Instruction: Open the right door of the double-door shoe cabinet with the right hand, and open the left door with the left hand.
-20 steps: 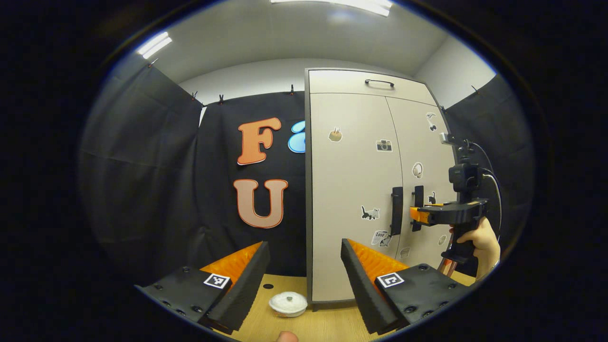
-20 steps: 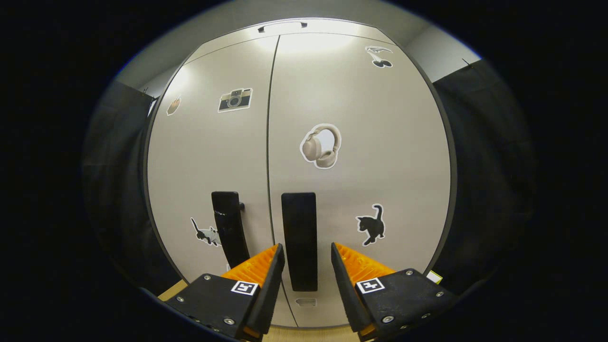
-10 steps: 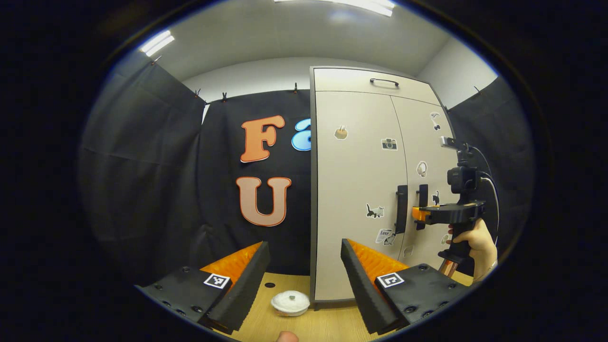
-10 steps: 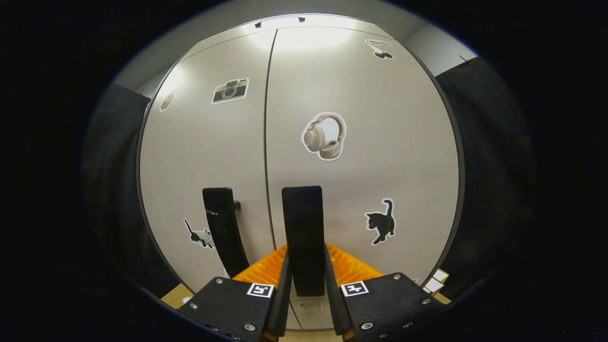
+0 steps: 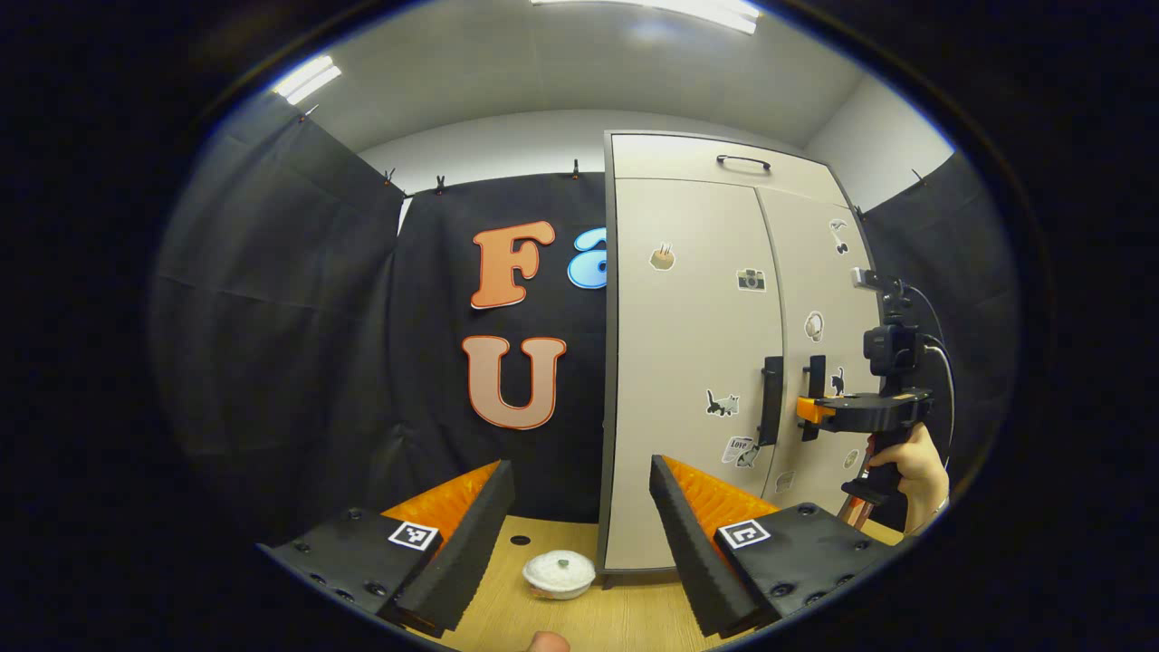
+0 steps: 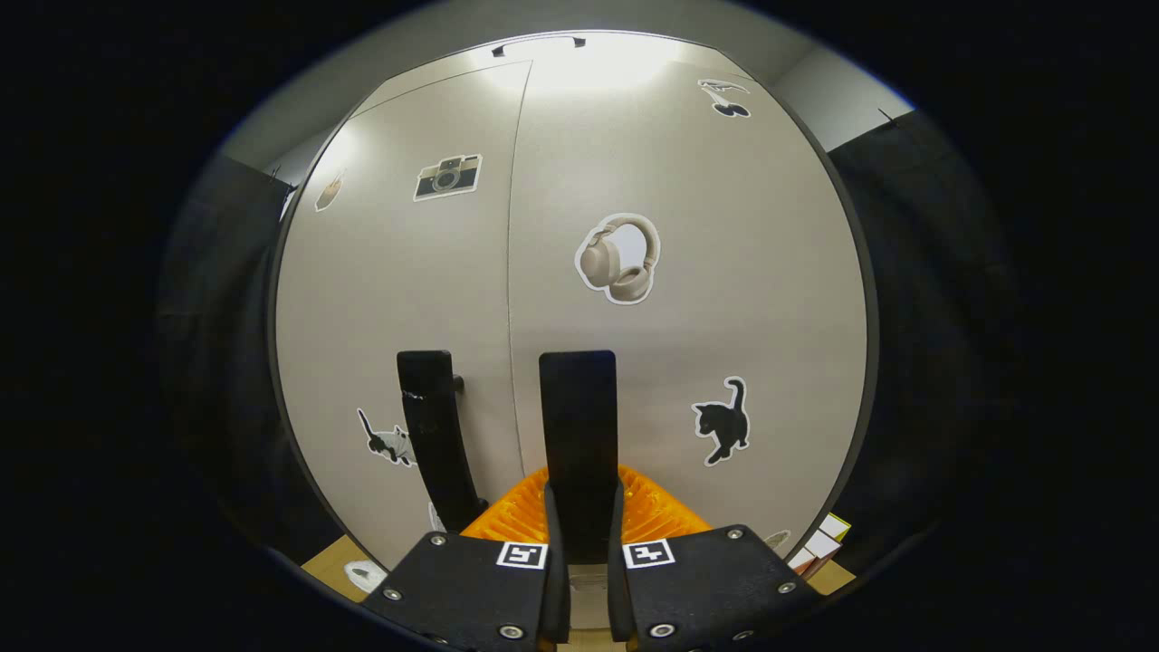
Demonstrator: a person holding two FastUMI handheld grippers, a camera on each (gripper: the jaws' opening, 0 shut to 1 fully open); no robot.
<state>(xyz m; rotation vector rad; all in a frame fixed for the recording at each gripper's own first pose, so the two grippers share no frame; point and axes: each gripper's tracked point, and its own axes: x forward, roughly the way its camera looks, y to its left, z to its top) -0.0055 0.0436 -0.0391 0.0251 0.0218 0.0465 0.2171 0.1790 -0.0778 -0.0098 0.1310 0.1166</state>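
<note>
- right gripper (image 6: pixel 579 543) is clamped on the right door handle (image 6: pixel 578 426): pull straight back, then follow the hinge arc.
- left gripper (image 5: pixel 579 525) waits with jaws wide, well off the left door handle (image 5: pixel 771 400).

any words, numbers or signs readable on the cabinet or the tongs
No text reads clearly.
Sticker low on the left door: some writing, too small to read.
Square markers on the left tongs and right tongs: black-and-white patterns, no words.
Other door stickers: pictures alone.
</note>
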